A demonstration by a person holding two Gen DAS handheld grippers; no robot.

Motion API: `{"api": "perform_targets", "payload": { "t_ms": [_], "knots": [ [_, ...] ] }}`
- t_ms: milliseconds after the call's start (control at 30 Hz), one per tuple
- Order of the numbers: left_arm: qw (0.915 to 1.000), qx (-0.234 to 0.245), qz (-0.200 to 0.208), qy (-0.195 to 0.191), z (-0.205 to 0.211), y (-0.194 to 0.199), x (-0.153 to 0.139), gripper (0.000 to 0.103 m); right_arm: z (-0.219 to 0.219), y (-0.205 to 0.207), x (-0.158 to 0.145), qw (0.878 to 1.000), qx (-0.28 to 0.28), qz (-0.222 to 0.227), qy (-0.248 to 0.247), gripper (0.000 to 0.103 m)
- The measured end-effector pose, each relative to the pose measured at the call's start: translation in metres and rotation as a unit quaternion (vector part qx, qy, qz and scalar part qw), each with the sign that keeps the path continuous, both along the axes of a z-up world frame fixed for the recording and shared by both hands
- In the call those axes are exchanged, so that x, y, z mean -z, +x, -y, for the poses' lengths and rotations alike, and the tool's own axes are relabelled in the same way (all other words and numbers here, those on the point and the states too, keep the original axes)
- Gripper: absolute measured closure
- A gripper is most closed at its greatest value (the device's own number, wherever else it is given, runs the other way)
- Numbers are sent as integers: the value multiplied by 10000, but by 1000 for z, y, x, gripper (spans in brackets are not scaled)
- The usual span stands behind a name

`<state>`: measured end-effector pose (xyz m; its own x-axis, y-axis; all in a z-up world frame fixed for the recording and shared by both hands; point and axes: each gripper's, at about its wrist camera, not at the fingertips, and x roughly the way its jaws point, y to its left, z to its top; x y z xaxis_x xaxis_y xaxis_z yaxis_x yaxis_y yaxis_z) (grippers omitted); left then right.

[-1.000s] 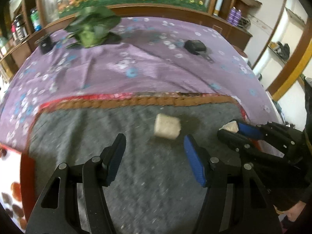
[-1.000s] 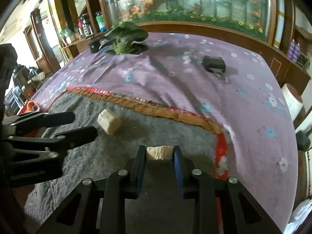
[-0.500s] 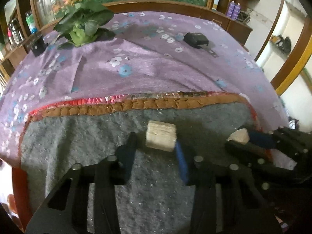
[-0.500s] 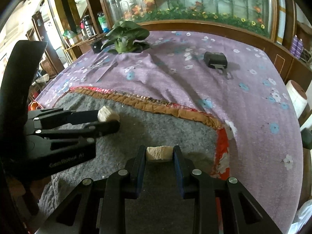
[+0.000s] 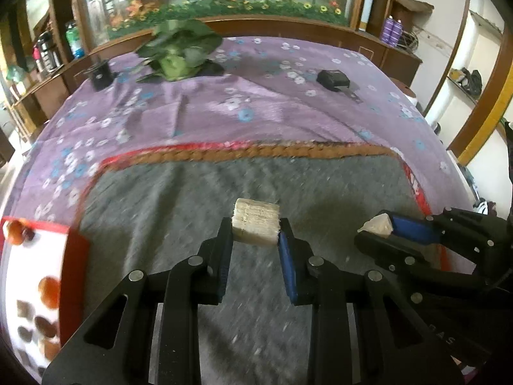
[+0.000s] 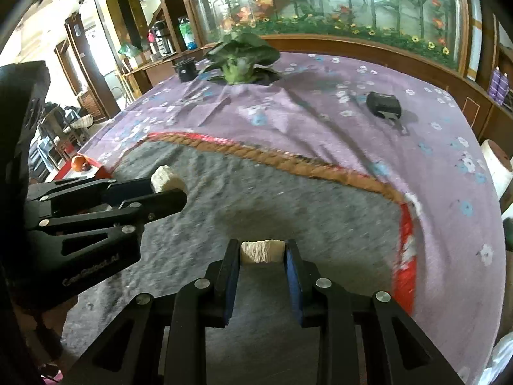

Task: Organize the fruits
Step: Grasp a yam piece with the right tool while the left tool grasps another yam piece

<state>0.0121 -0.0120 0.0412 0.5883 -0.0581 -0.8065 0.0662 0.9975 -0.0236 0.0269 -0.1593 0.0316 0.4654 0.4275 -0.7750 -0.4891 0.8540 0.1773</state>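
At left edge: red-rimmed tray (image 5: 75,272), contents blurred | left claw (image 5: 255,235), right claw (image 6: 262,253): each clamps pale chunk

Home: floral tablecloth (image 5: 256,102), wooden shelves (image 6: 105,64).

1. Left gripper (image 5: 255,245): black angular frame with triangular cut-outs, round silver screws along both fingers.
2. Blue pads lining the inner finger faces.
3. Right gripper (image 6: 262,261): same black build, silver screws, blue pads.
4. Faint embossed lettering on the left gripper's side, unreadable.
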Motion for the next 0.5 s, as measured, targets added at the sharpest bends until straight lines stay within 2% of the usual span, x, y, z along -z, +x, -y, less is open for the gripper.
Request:
{"api": "perform_targets", "payload": {
  "t_ms": [267,500],
  "knots": [
    [9993,-296,141,168,-24,-31,-7,77,-29,-24,-4,9997,-235,36,-38,76],
    [9987,-470,118,126,-39,-48,-4,77,-41,-39,-5,9996,-266,77,-108,76]
  ]
}}
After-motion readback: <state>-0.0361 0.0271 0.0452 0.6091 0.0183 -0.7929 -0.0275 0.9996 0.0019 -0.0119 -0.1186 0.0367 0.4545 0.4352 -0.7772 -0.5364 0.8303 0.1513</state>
